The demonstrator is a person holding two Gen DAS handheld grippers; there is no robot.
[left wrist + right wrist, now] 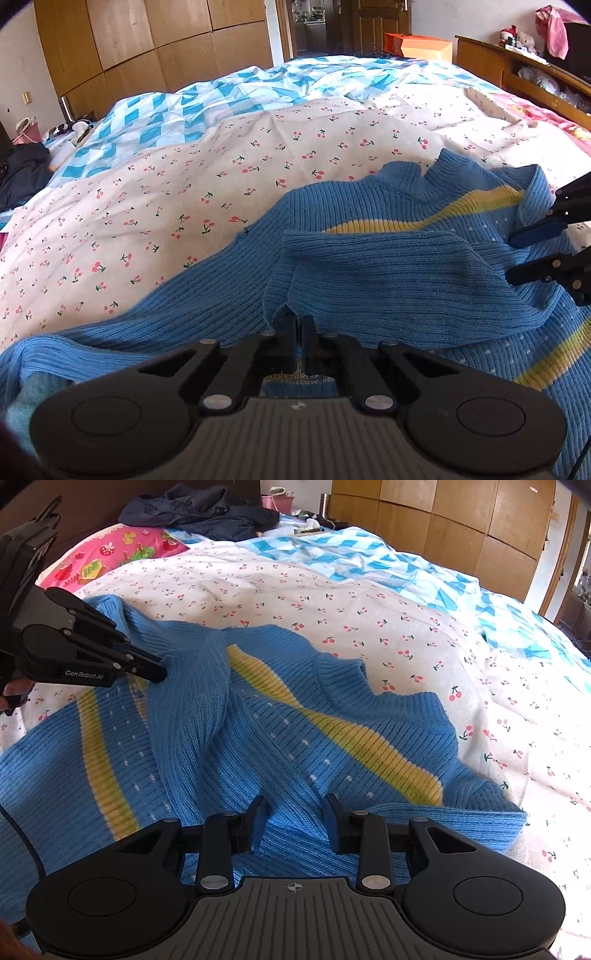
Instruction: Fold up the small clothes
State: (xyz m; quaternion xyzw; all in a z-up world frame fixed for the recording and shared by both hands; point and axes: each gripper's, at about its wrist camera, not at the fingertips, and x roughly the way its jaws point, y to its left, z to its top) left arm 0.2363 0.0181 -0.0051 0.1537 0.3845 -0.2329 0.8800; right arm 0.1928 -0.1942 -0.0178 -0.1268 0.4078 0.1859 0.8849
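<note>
Blue ribbed knit fills the near field of both views: a small sweater (295,738) with yellow bands and white dots, lying rumpled on the cherry-print sheet (369,602).

Left wrist view: left gripper (303,325) at 6 o'clock, fingers pressed together on a fold of the sweater's sleeve (388,266); the knit drapes over the fingertips and hides them. Right gripper (517,258) enters at 3 o'clock, fingers apart, tips over the sweater body near the yellow band.

Right wrist view: right gripper (295,823) at 6 o'clock, blue-padded fingers spread with sweater fabric lying between them; whether the pads touch the knit cannot be told. Left gripper (160,674) at 9 o'clock, fingers closed, tip at the blue sleeve that runs across the sweater.

Farther out: cherry-print sheet from 9 to 3 o'clock around the sweater. Beyond it, a blue-and-white checked cover (424,572) toward 1 o'clock. Pink fruit-print pillow (110,554) at 10 o'clock, dark garment (195,513) at 11 o'clock. Wooden wardrobe (461,524) at the back.
</note>
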